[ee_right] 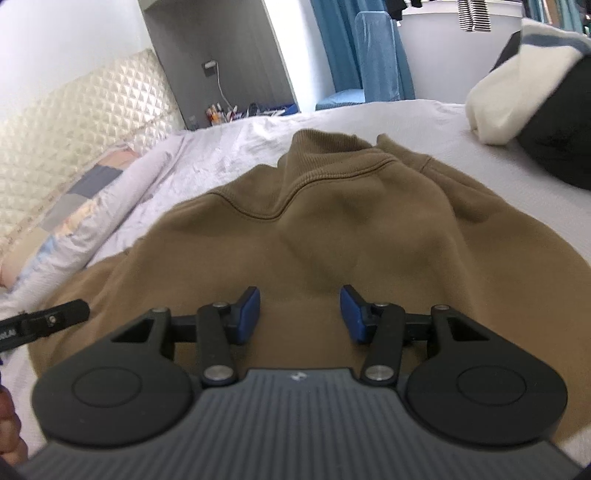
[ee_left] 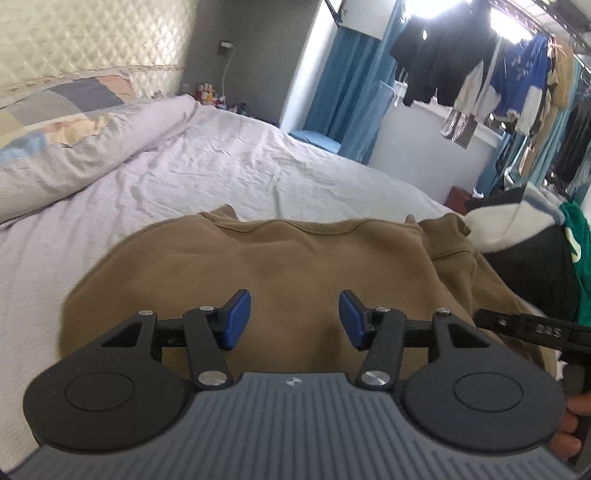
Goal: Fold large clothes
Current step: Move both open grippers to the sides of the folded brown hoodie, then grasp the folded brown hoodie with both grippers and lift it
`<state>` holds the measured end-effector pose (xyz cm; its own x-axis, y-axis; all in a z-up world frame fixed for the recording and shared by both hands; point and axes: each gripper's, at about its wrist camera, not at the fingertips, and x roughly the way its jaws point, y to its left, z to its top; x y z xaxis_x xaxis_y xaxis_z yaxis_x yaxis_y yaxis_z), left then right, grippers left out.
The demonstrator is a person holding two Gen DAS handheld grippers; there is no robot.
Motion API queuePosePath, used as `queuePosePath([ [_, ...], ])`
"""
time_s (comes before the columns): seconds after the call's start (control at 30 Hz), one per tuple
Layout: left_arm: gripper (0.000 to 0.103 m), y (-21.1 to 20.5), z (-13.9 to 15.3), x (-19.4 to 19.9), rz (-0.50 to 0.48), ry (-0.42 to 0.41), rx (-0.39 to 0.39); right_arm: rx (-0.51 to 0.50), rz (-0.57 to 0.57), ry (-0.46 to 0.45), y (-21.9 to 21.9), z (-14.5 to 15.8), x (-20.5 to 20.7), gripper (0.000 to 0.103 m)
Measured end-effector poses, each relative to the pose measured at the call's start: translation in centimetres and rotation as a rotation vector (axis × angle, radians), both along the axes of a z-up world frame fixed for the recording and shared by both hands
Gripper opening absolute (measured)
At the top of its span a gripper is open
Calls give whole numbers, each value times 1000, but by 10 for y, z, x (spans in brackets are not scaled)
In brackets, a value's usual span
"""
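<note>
A white-sheeted bed (ee_left: 229,162) fills the room, a rolled patchwork quilt (ee_left: 66,140) lying along its edge at 10 o'clock below a quilted cream headboard (ee_left: 92,33). Blue curtains (ee_left: 354,85) hang at 1 o'clock. Dark, blue and striped garments hang on a clothes rail (ee_left: 491,74) at 2 o'clock, while a pile of black, white and green clothing (ee_left: 535,243) rests on the bed at 3 o'clock.
</note>
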<state>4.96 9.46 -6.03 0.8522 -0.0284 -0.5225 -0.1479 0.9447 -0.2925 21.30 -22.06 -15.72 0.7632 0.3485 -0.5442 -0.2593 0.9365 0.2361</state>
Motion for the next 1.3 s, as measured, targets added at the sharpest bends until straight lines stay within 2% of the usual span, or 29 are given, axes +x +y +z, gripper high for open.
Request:
queuePosePath([
  [0.17, 60, 0, 2, -35, 39, -1, -12, 17, -37, 9, -18, 14, -32, 52],
  [0.3, 60, 4, -2, -57, 69, 19, -59, 101, -94, 39, -38, 18, -50, 52],
  [0.43, 63, 15, -8, -66, 126, 38, -99, 185, -162, 109, -57, 10, -61, 53],
  [0.57, 68, 35, -19, -62, 174, 63, -213, 311, -252, 220, -81, -10, -66, 56],
  [0.63, 77, 44, -25, -59, 196, 65, -266, 375, -289, 258, -91, -19, -65, 73],
  [0.67, 79, 48, -28, -59, 209, 68, -290, 409, -306, 274, -96, -23, -62, 87],
  [0.7, 82, 50, -30, -59, 218, 70, -309, 445, -322, 287, -100, -28, -60, 93],
  [0.77, 85, 56, -33, -59, 223, 62, -354, 514, -357, 334, -107, -40, -54, 91],
  [0.83, 93, 61, -34, -59, 224, 47, -398, 604, -396, 372, -113, -53, -48, 92],
  [0.97, 94, 69, -39, -63, 253, 16, -492, 808, -466, 414, -123, -79, -32, 94],
  [1.03, 94, 76, -39, -67, 278, 1, -538, 865, -505, 439, -124, -89, -21, 94],
  [1.07, 94, 79, -41, -69, 292, -7, -565, 890, -513, 443, -123, -94, -17, 99],
  [1.1, 94, 84, -42, -72, 308, -14, -596, 902, -515, 439, -121, -96, -12, 102],
  [1.2, 94, 94, -49, -78, 335, -38, -696, 837, -506, 421, -114, -98, 1, 103],
  [1.3, 94, 102, -53, -92, 393, -54, -763, 851, -515, 412, -115, -98, 3, 103],
])
